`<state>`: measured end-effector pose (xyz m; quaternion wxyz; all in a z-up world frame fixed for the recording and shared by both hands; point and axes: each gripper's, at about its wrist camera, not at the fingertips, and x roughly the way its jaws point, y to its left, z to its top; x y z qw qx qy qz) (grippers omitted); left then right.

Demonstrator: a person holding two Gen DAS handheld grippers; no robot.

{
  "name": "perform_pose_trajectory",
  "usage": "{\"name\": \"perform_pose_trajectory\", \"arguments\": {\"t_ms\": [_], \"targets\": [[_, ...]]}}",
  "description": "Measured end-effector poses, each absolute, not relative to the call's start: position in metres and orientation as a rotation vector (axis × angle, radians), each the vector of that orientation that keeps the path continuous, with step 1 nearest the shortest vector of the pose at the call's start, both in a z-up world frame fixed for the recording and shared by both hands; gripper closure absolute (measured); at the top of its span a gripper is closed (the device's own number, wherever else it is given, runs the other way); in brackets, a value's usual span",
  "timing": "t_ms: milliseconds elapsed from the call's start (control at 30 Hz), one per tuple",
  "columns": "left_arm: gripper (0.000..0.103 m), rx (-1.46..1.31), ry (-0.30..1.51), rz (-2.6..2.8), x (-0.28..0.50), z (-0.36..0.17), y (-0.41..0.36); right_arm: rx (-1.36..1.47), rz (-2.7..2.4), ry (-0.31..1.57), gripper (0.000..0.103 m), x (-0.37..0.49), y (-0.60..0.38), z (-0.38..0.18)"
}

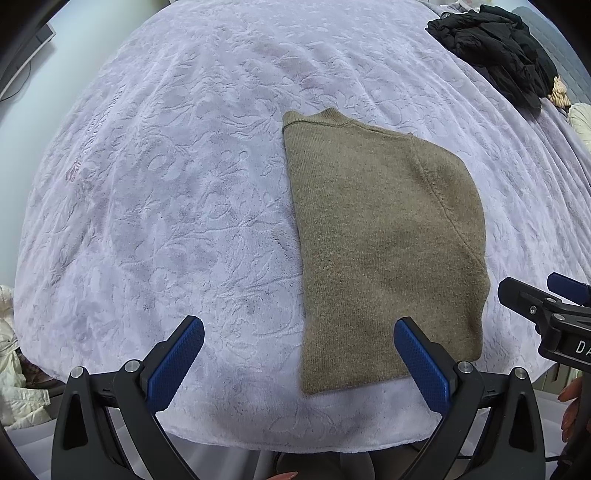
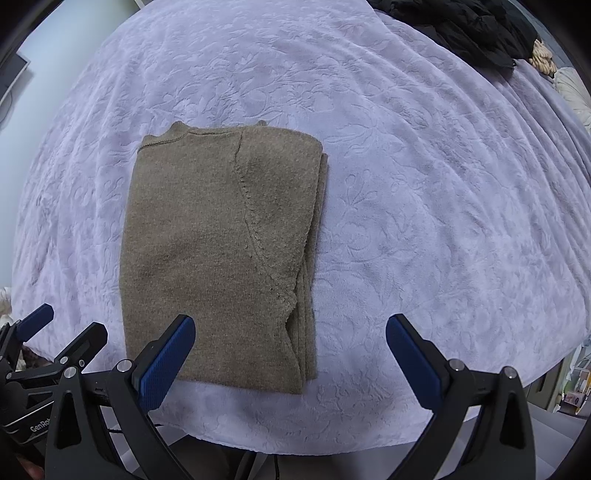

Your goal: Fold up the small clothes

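A small olive-brown knit sweater (image 1: 384, 243) lies folded lengthwise into a narrow rectangle on a lilac embossed blanket (image 1: 166, 192). It also shows in the right wrist view (image 2: 218, 251), collar at the far end, hem near the front edge. My left gripper (image 1: 299, 328) is open and empty, hovering above the sweater's near left corner. My right gripper (image 2: 290, 328) is open and empty, hovering above the sweater's near right corner. Each gripper shows at the edge of the other's view: the right one (image 1: 550, 291) and the left one (image 2: 66, 325).
A black garment pile (image 1: 498, 48) lies at the far right of the bed, also in the right wrist view (image 2: 469, 29). A cream jacket (image 1: 14, 369) sits off the bed's left edge. The blanket's front edge (image 2: 295, 439) is just below the grippers.
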<state>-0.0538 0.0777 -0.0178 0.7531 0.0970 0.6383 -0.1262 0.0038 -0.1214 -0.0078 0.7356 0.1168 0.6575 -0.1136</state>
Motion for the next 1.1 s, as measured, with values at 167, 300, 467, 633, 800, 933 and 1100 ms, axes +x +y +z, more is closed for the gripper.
{"name": "perform_pose_trajectory", "arguments": {"t_ms": [167,300,467,633,800,933,1100], "targets": [[0.000,0.224,1.394,-0.278,-0.0529,-0.0178,0.0768,0.256,-0.248,1.446,0.000,0.0037,-0.1213,-0.0083],[0.000,0.227,1.396,-0.279,-0.0527,-0.0182,0.0759,0.260,-0.251,1.444,0.000,0.0033,-0.1214,-0.0079],[0.000,0.226,1.398,-0.280,-0.0533,-0.0187,0.0754,0.260,-0.250,1.445,0.000,0.0035,-0.1215,-0.0087],[0.000,0.232,1.402,-0.284,-0.0530,-0.0200,0.0754,0.257,-0.252,1.449,0.000,0.0031,-0.1205,-0.0104],[0.000,0.238,1.408,-0.290,-0.0518,-0.0214,0.0750,0.252,-0.247,1.455,0.000,0.0056,-0.1207,-0.0118],[0.000,0.232,1.415,-0.286,-0.0509,-0.0231,0.0757,0.247,-0.241,1.458,0.000,0.0074,-0.1201,-0.0125],[0.000,0.241,1.402,-0.290,-0.0500,-0.0223,0.0753,0.246,-0.242,1.459,0.000,0.0076,-0.1190,-0.0131]]}}
